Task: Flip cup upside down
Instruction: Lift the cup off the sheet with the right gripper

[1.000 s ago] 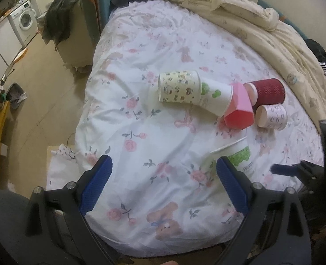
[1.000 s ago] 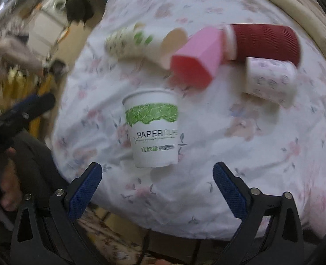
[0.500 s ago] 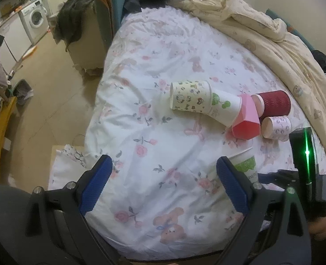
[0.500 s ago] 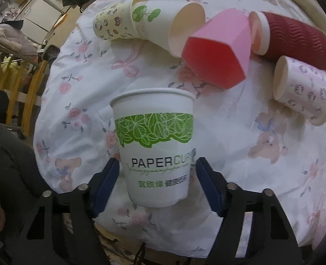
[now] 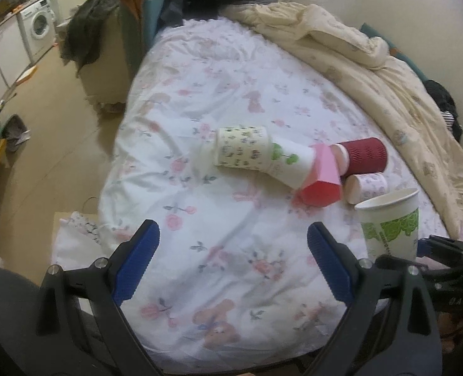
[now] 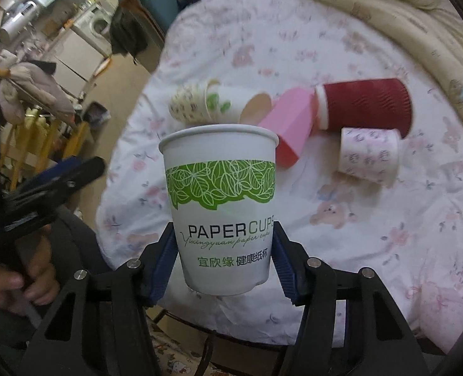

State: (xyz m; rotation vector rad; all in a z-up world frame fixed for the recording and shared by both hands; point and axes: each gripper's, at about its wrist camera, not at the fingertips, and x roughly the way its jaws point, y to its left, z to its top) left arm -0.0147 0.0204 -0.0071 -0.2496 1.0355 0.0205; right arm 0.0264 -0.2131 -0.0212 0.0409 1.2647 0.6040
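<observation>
A white paper cup with a green leaf band stands upright, mouth up, between the blue pads of my right gripper. The gripper is shut on its lower half and holds it above the bed. The same cup shows at the right of the left wrist view, lifted off the sheet. My left gripper is open and empty over the near part of the bed; it also shows at the left of the right wrist view.
Several other cups lie on their sides on the floral sheet: a patterned cup, a white cup with green print, a pink angular cup, a dark red ribbed cup, a small floral cup. A cream quilt lies behind.
My right gripper closed on the white paper cup and lifted it off the bed. The left gripper stayed open and drew back slightly.
</observation>
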